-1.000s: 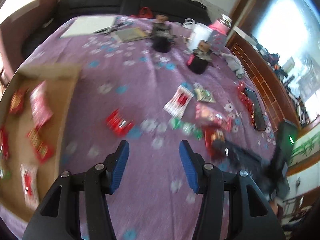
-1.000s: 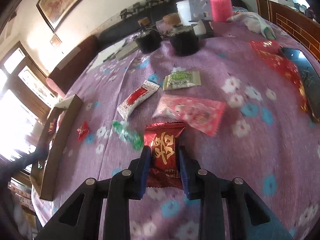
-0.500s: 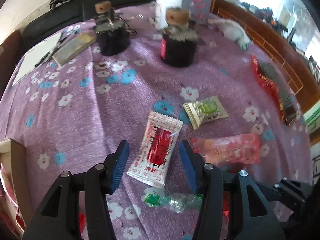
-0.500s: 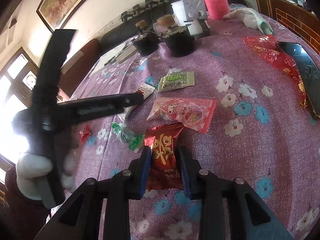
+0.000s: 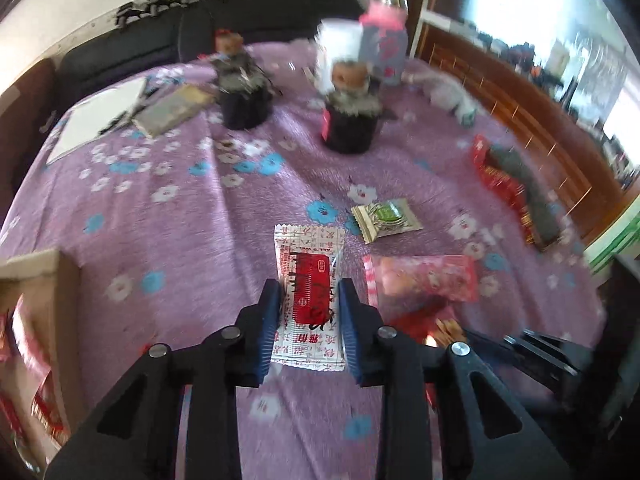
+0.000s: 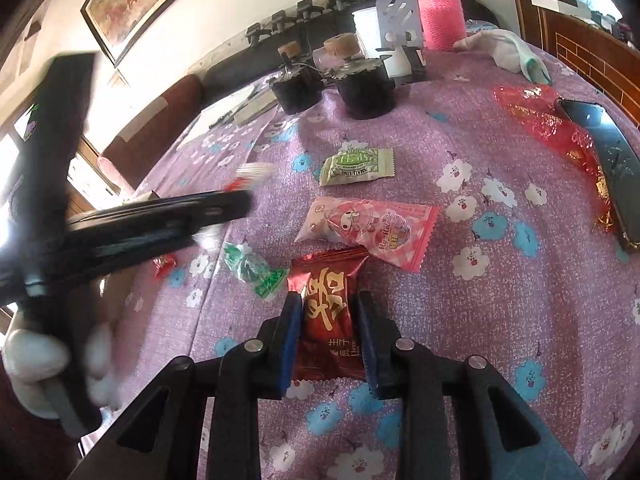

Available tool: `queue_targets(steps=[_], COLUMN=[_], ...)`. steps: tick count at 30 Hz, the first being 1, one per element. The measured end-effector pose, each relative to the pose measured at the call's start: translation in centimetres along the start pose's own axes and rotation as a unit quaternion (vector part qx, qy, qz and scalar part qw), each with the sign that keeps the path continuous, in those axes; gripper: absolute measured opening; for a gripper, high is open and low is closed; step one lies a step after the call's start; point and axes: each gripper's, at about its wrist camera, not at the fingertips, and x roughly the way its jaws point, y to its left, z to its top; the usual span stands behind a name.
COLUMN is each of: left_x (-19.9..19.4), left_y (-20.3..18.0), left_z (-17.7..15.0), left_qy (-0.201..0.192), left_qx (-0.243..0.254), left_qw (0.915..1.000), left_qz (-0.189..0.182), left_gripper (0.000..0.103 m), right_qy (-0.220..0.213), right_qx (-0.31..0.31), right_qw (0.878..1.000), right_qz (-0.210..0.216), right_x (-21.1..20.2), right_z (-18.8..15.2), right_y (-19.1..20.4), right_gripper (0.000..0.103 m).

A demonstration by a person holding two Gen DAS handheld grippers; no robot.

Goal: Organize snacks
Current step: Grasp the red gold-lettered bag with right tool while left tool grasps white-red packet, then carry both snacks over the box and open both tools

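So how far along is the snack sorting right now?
Partly done. Several red packets already lie in the cardboard box. The left gripper grips a white-and-red sachet; the right gripper holds a dark red foil candy. The green-and-white packet, pink cartoon packet and green clear-wrapped candy remain on the cloth.

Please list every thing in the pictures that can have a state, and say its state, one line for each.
Left gripper: fingers shut on the white-red packet.
Right gripper: fingers shut on the red packet.
Green packet: flat on the cloth, sealed, untouched.
Pink packet: flat on the cloth, one corner under the red packet.
Box: open, packets inside.
Two dark jars: upright, corked.
Pink bottle: upright.
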Motion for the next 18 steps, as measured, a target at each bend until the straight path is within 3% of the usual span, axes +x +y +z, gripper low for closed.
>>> queue_targets(steps=[8, 13, 18], left_x=[-10.8, -16.0, -17.5], left_y=[5.7, 12.3, 17.5], left_z=[-4.7, -9.4, -13.6], left_qy=[-0.058, -0.078, -0.077], left_qx=[-0.062, -0.127, -0.178], left_qw=[0.9963, 0.9887, 0.9798], left_qz=[-0.012, 0.020, 0.050], left_gripper=[0.027, 0.027, 0.027], right_qy=[-0.077, -0.077, -0.060], right_qx=[-0.002, 0.006, -0.043], right_qw=[0.996, 0.996, 0.995], right_qz=[0.037, 0.046, 0.067], right_x=[-2.7, -3.9, -4.9], right_z=[0.0, 0.2, -0.2], right_y=[0.3, 2.1, 8.5], right_gripper=[0.028, 0.028, 0.028])
